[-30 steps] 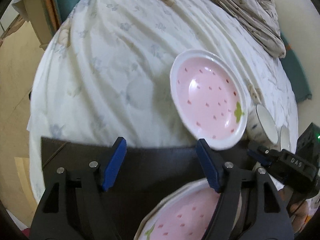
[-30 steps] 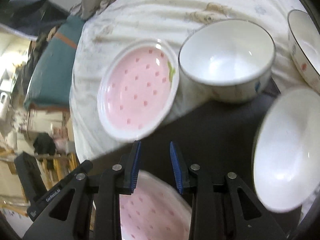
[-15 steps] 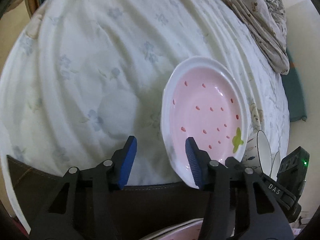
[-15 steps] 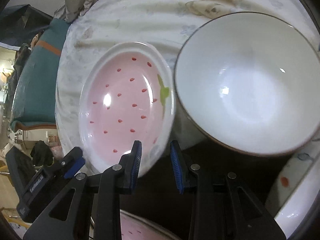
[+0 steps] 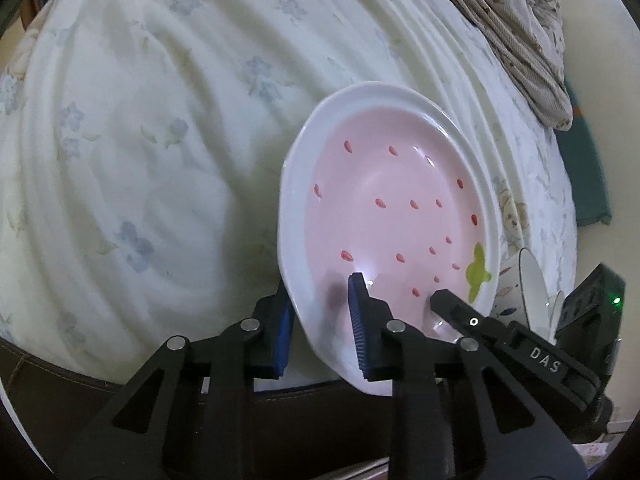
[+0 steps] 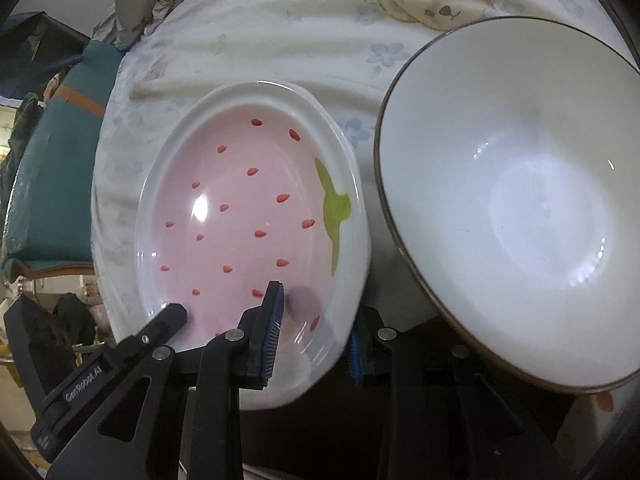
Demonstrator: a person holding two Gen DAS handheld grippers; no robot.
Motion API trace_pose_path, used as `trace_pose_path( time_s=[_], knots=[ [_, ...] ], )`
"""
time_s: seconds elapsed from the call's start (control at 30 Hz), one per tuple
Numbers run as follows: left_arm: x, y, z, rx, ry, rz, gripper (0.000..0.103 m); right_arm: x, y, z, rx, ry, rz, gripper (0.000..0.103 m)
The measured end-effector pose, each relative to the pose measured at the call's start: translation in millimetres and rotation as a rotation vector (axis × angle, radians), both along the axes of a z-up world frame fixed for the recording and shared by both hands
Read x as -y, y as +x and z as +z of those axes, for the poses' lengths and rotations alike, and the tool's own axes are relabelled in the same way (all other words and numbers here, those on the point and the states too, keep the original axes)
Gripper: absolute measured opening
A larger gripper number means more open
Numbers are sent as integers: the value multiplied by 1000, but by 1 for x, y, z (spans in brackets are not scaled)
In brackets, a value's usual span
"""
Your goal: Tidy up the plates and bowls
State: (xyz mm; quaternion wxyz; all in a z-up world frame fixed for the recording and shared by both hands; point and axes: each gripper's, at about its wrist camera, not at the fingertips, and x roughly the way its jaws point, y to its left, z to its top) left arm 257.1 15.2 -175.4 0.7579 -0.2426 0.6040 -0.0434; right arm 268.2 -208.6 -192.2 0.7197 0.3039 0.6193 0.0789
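A pink strawberry plate (image 5: pixel 392 208) with a white rim lies on the floral sheet. My left gripper (image 5: pixel 320 320) straddles its near rim, one blue pad under the rim and one on the pink inside. In the right wrist view the same plate (image 6: pixel 248 216) has my right gripper (image 6: pixel 314 328) astride its other rim, one pad inside and one outside. Both look closed onto the rim. A large white bowl (image 6: pixel 520 224) stands right beside the plate. The tip of the other gripper shows in each view.
The floral bedsheet (image 5: pixel 140 140) covers a soft, wrinkled surface. A dark brown mat (image 5: pixel 60 384) lies at its near edge. A folded patterned blanket (image 5: pixel 520 32) sits at the back. Small patterned bowls (image 5: pixel 524 288) stand just right of the plate.
Both grippers have moved forward onto the pink plate from opposite sides and narrowed onto its rim. The second pink plate near the cameras has dropped out of view.
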Motion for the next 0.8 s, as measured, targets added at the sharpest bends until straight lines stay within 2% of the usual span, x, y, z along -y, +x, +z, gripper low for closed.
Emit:
trace_pose_path(
  time_s=[0.1, 0.17, 0.23, 0.3, 0.37, 0.6, 0.8],
  knots=[
    [-1, -2, 7, -2, 11, -3, 15, -3, 0, 3, 14, -14, 10, 30],
    [-1, -5, 19, 28, 17, -8, 14, -5, -2, 7, 46, -27, 35, 26],
    [0, -8, 29, 40, 17, -17, 14, -1, -6, 14, 73, 13, 35, 19],
    [-2, -15, 37, 27, 23, -2, 14, -3, -9, 27, 110, -7, 51, 18],
    [-4, -24, 45, 33, 20, 2, 14, -6, -12, 35, 108, -28, 68, 19],
    [-4, -55, 82, 86, 12, -11, 14, -6, -36, 67, 152, -12, 85, 18],
    [-4, -88, 100, 84, -15, -26, 15, -6, -67, 99, 183, -37, 106, 18]
  ],
)
